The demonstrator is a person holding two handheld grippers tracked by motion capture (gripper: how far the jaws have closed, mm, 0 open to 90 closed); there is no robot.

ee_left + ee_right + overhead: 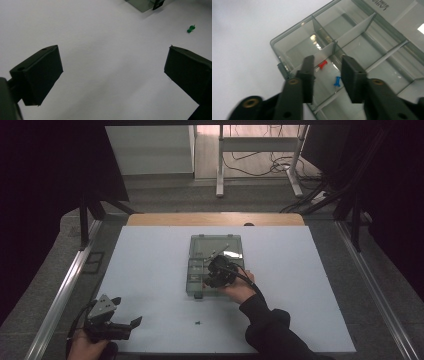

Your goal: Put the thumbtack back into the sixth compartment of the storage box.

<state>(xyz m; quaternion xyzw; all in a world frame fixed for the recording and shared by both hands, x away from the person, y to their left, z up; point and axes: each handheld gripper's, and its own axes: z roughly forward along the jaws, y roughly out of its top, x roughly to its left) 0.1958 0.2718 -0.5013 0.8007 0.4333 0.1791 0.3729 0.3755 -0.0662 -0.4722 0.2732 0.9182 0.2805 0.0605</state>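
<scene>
Right gripper hovers over the open compartment box mid-worktop, jaws narrowly parted and empty. A red pushpin and a blue pushpin lie in the near corner compartment, so this looks like pin sorting. Left gripper sits low at the worktop's near-left, jaws wide, nothing between them. A green pushpin lies loose on the worktop just beside the box's near edge, likely the next pick.
</scene>
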